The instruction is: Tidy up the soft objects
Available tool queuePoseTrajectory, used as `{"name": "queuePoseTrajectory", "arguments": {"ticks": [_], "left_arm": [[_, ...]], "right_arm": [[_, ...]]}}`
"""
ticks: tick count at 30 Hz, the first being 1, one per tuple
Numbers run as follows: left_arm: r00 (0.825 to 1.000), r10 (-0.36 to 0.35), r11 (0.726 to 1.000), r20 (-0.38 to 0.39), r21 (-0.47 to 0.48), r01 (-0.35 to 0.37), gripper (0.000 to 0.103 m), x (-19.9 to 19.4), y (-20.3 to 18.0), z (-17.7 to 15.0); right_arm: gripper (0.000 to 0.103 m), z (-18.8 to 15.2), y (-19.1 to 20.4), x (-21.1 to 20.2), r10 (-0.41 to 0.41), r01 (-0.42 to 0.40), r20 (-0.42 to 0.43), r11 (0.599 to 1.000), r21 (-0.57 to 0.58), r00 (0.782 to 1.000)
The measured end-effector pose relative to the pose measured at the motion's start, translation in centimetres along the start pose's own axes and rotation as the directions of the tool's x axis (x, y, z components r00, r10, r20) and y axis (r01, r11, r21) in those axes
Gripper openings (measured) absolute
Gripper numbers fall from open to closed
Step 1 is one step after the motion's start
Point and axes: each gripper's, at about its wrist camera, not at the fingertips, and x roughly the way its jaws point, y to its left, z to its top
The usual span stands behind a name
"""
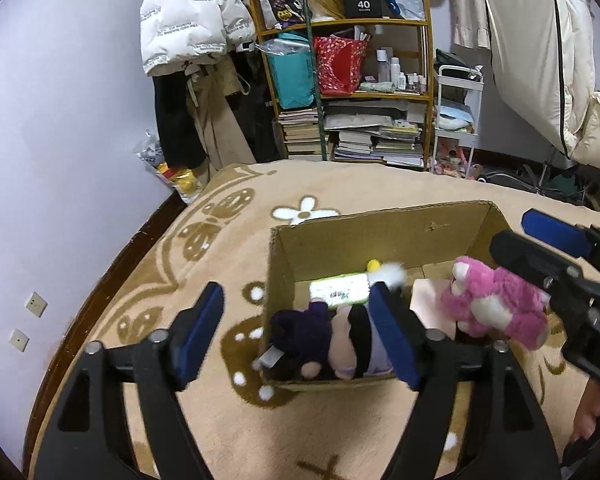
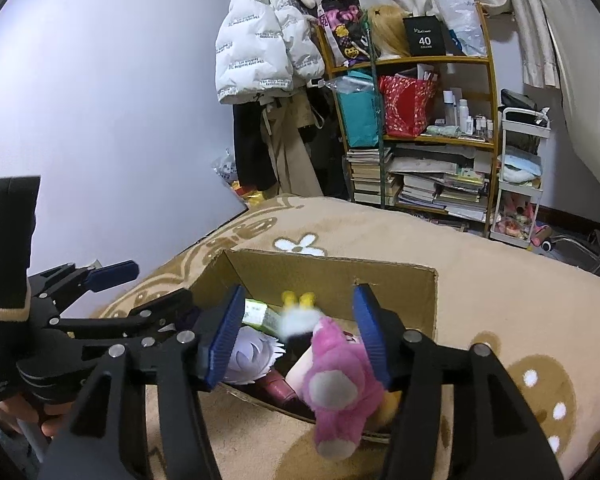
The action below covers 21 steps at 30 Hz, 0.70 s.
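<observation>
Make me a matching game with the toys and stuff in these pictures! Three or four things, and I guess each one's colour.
Things:
1. bear
2. box
3. gripper pads
4. jacket

Colours:
A. white
B. pink
C. brown
D. blue

Pairs: 1-B, 2-C, 3-D, 4-A

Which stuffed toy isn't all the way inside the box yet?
The pink plush bear. It hangs between the right claw's open fingers above the cardboard box, while the dark-haired doll already lies inside.
</observation>
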Motion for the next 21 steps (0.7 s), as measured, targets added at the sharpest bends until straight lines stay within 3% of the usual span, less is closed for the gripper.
{"name": "queuePoseTrajectory", "arguments": {"ticks": [3, 9, 12, 21], "left_arm": [[1.000, 0.019, 1.000, 0.022, -0.007, -0.019, 0.080, -1.3, 0.5, -0.2], [0.998, 0.032, 0.999, 0.051, -0.040, -0.029, 0.086, -3.9, 1.7, -0.8], [0.997, 0.042, 0.997, 0.059, -0.064, -0.038, 0.094, -5.2, 2.5, -1.1], [0.991, 0.083, 0.990, 0.105, -0.125, -0.070, 0.100, -8.9, 4.3, -1.9]], "right_arm": [[0.079, 0.3, 0.1, -1.0, -0.004, 0.003, 0.022, 1.000, 0.008, 1.000], [0.095, 0.7, 0.2, -3.0, -0.041, 0.041, 0.053, 0.999, 0.005, 0.998], [0.103, 0.8, 0.2, -3.9, -0.056, 0.055, 0.060, 0.998, 0.019, 0.997], [0.103, 0.4, 0.2, -7.6, -0.098, 0.095, 0.092, 0.995, 0.035, 0.991]]}}
